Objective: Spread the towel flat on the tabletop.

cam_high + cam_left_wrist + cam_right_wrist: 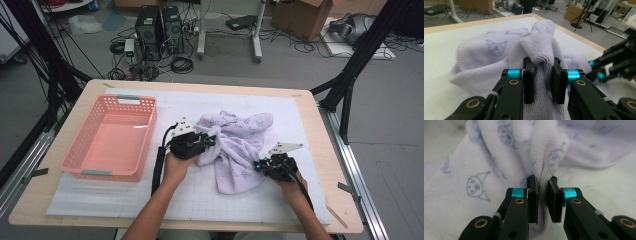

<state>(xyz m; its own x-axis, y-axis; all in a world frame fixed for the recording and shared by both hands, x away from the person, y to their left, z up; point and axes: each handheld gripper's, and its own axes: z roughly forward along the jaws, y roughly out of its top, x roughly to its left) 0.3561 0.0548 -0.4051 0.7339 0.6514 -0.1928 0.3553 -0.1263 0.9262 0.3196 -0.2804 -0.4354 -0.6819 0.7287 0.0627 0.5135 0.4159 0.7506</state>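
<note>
A crumpled lilac towel (235,145) printed with small cartoon faces lies on the white mat in the middle of the table. My left gripper (210,141) is at the towel's left edge, its jaws shut on a raised fold of the cloth (543,75). At the towel's lower right edge, my right gripper (258,165) pinches another fold (542,182) between its pads. In the left gripper view the right gripper (614,65) appears at the right, blurred.
An empty pink plastic basket (80,150) stands on the left side of the table. The white gridded mat (295,125) covers most of the wooden tabletop. Beyond the table's far edge are computer towers (160,27), cables and cardboard boxes on the floor.
</note>
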